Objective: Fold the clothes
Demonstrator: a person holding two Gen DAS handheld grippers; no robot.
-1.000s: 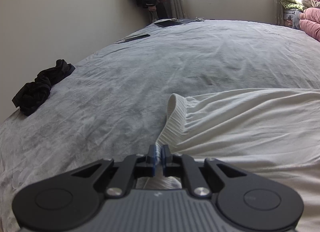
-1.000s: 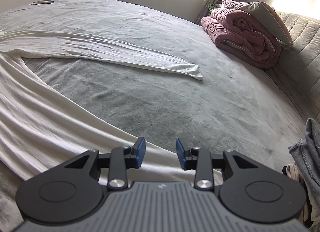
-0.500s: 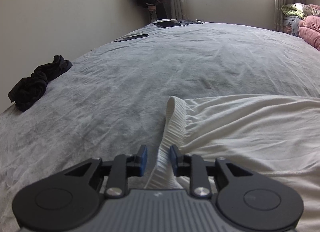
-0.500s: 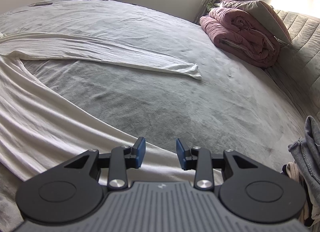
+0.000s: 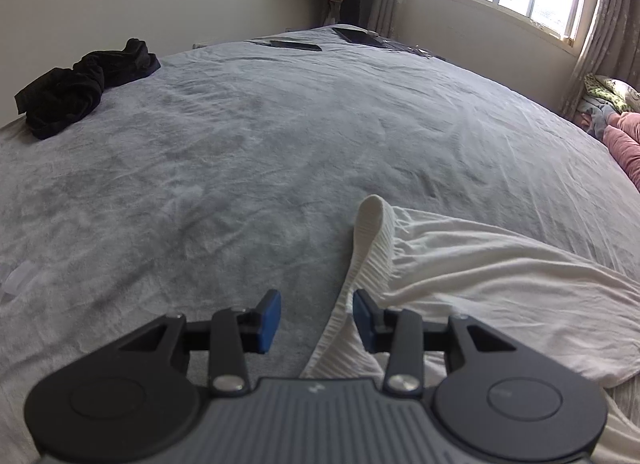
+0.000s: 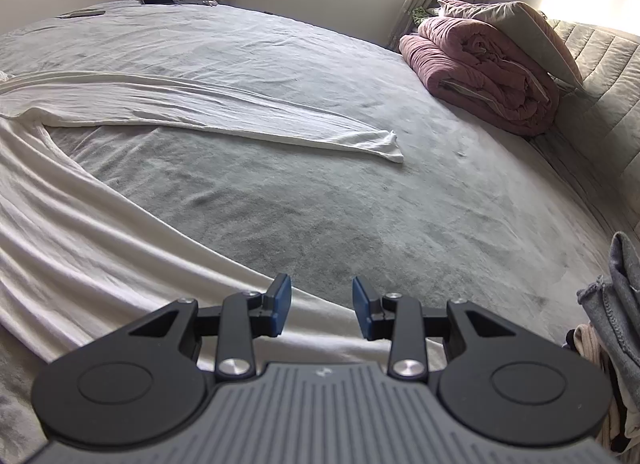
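Note:
White trousers lie spread on the grey bed. Their ribbed waistband stands up in a fold and runs down between my left gripper's blue pads. The jaws are opening and the pads do not press on the cloth. In the right wrist view the far leg stretches to the right and the near leg runs under my right gripper. That gripper hangs open over the near leg's edge with nothing gripped.
A crumpled black garment lies at the bed's left edge. A dark phone and a tablet rest at the far end. A rolled pink duvet sits at the right, by a quilted headboard. Grey clothes hang at the near right.
My left gripper opened and let go of the ribbed waistband, then drew to the left and rolled. The right gripper has not moved.

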